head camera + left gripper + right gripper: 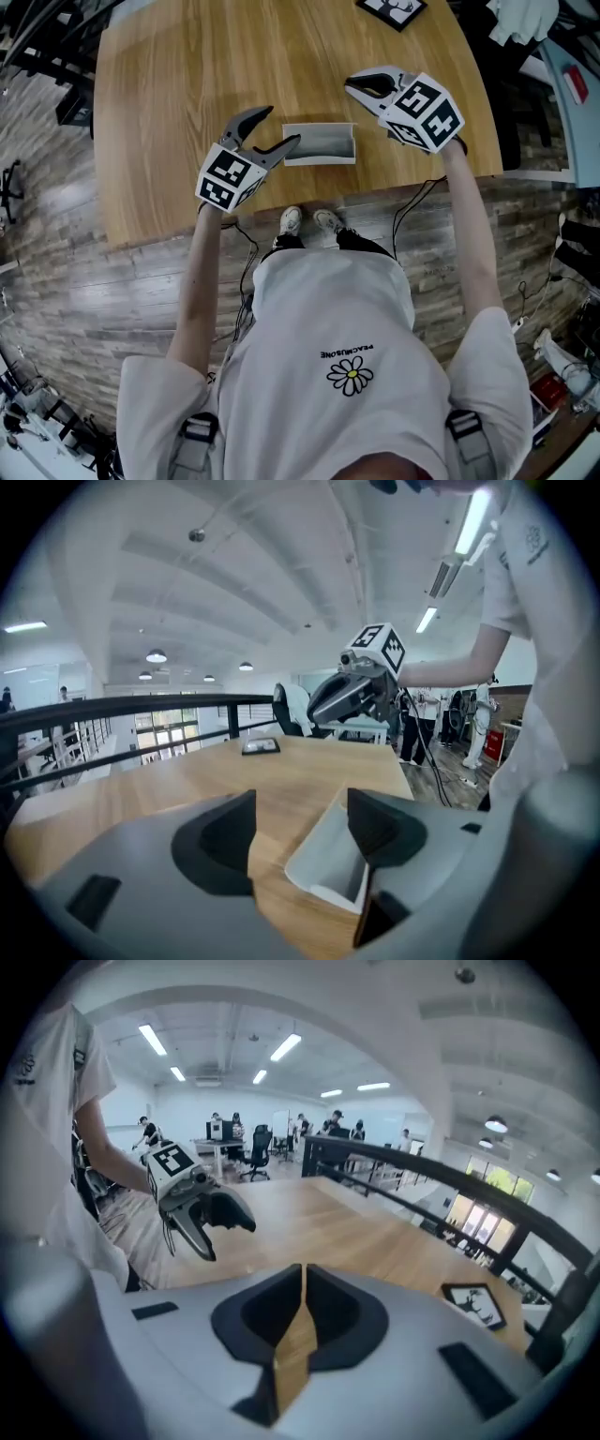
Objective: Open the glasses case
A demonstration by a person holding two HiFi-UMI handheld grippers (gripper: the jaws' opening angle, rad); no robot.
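Observation:
The glasses case [319, 143] is a pale rectangular box with a grey inner face, lying near the front edge of the wooden table [187, 75]. My left gripper [278, 128] hangs just left of it, above the table, with its jaws open and nothing between them. In the left gripper view [300, 832] the case [328, 860] lies below, by the right jaw, not gripped. My right gripper [361, 84] is raised to the right of and beyond the case, with its jaws shut and empty. The right gripper view [303, 1297] shows only table between its closed pads.
A black-framed marker card [392, 9] lies at the table's far edge, also seen as a card [261, 746] and a card [476, 1304] in the gripper views. A railing [441, 1180] runs past the table. Cables and clutter lie on the floor at right [562, 366].

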